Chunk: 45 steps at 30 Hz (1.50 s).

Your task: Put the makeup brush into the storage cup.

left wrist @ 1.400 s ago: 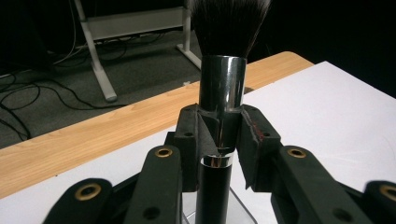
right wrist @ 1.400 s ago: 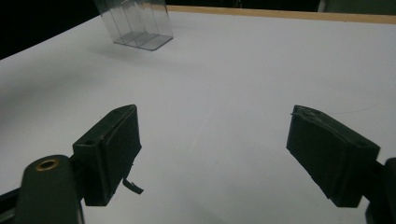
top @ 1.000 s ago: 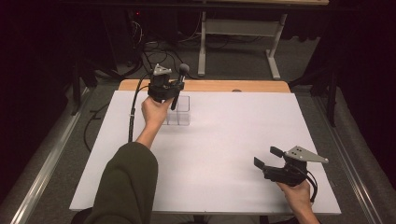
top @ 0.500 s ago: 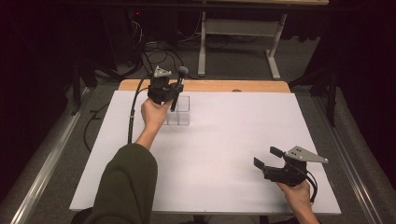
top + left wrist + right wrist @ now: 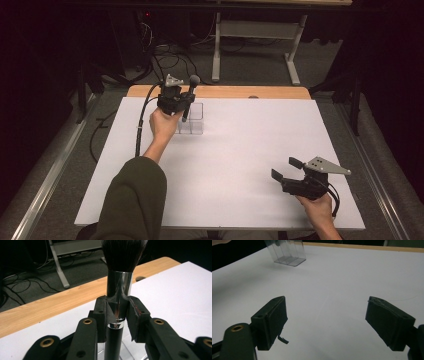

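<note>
Left gripper (image 5: pixel 184 102) is pinching a makeup brush (image 5: pixel 189 96) upright by its shiny collar right above the clear plastic box (image 5: pixel 192 122), while the right gripper (image 5: pixel 285 169) sits well away from it, jaws spread wide.

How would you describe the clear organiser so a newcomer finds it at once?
On the white table, look toward the far edge by the wooden strip. The clear plastic organiser stands there beneath the left tool, which grips a makeup brush. It is see-through, with divided compartments.

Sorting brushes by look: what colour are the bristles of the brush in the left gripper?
Dark, near black; the brush bristles show best in the left gripper view.
</note>
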{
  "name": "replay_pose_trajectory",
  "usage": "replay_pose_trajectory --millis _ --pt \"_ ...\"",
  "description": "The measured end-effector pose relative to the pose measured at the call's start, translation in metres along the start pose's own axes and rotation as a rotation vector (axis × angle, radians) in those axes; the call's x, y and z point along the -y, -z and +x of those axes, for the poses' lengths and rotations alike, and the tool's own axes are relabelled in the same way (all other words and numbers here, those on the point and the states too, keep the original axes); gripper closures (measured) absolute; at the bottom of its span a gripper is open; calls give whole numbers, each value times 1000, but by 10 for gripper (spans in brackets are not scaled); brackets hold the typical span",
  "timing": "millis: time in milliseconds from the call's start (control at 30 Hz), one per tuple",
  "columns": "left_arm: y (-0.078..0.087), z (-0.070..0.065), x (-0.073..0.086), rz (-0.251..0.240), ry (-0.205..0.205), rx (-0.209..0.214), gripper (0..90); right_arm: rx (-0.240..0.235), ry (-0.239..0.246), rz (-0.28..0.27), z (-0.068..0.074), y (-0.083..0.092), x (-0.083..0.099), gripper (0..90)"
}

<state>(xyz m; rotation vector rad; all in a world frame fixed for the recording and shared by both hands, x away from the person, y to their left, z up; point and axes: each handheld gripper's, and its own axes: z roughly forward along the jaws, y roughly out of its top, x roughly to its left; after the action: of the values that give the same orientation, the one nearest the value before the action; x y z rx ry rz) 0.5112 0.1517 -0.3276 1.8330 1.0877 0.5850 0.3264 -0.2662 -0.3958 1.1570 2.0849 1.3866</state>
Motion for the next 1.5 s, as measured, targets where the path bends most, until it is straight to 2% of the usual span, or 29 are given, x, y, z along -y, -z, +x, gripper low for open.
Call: replay_pose_trajectory --millis 400,733,1167,1200,1267,1367,1500 --pt "0 3 11 41 14 5 705 2 6 6 1 -1 0 188" --pt "-1 3 15 55 23 1 704 2 6 3 1 -1 0 188" --pt "-4 1 17 96 7 15 695 1 10 -2 1 0 0 188" --pt "-4 2 17 100 15 23 680 0 11 -2 1 0 -1 188" --pt "-3 3 17 100 35 29 585 1 6 0 2 0 -1 187" --pt "-1 1 17 94 31 22 487 1 7 0 2 0 -1 187" --pt "4 0 18 81 28 24 431 0 9 1 2 0 -1 187"
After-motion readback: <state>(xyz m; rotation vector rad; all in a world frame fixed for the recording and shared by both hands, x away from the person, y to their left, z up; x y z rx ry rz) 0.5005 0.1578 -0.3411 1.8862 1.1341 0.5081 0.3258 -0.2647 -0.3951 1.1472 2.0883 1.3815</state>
